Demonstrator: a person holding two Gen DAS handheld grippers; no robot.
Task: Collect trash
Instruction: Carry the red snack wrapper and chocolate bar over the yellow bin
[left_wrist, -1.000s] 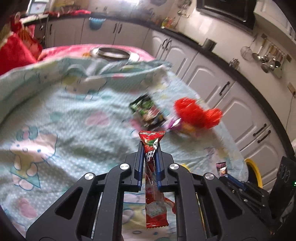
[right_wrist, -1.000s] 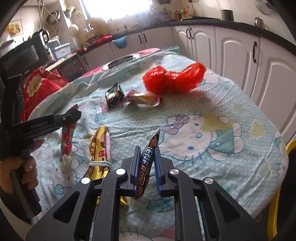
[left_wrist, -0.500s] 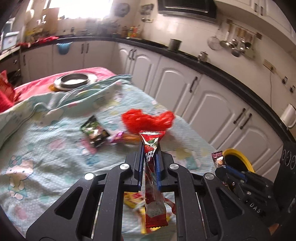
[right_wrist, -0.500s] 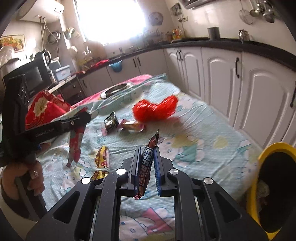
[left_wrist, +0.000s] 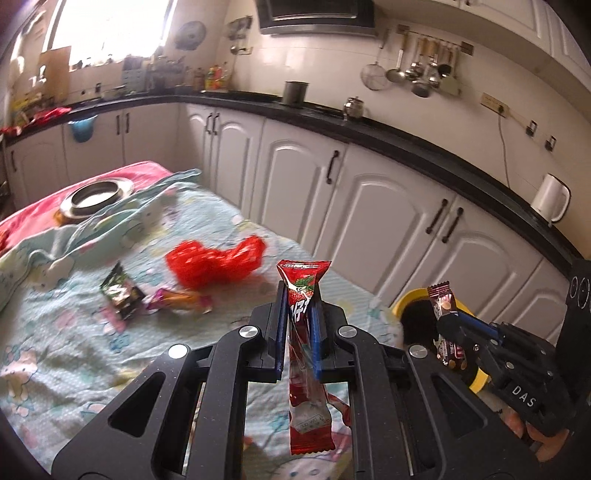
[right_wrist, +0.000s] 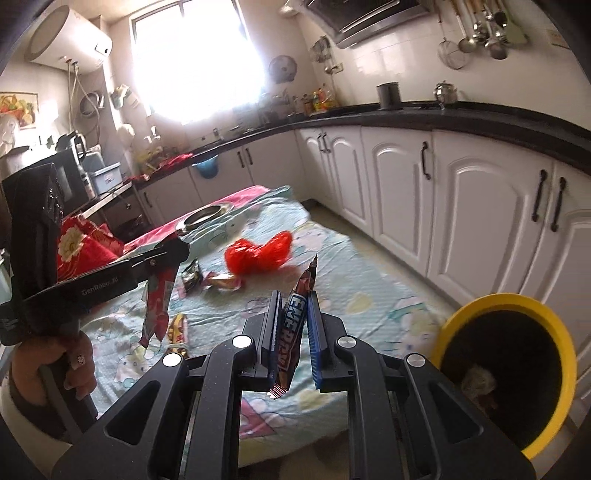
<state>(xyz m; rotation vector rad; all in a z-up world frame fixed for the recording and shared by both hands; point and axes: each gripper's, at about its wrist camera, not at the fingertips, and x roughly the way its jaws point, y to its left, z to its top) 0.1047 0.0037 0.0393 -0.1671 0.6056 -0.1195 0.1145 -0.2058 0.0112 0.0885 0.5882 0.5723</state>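
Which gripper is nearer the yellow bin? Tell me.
Right. The right gripper holds its wrapper beside the yellow bin, nearly at the rim. The left gripper is farther back over the bedspread.

White cabinets (right_wrist: 399, 192), black countertop (right_wrist: 406, 114), bright window (right_wrist: 192, 55), tiled wall (left_wrist: 325, 66), hanging utensils (left_wrist: 417, 74), water heater (right_wrist: 70, 40)

Bedsheet (left_wrist: 74, 339): we see pale blue with pastel cartoon cats.
Crumpled bag (left_wrist: 214, 262): bright red.
Held wrapper (left_wrist: 303, 291): red with strawberry print.
Bin (right_wrist: 476, 306): yellow rim, black inside.
Cabinets (right_wrist: 395, 192): white, black handles.
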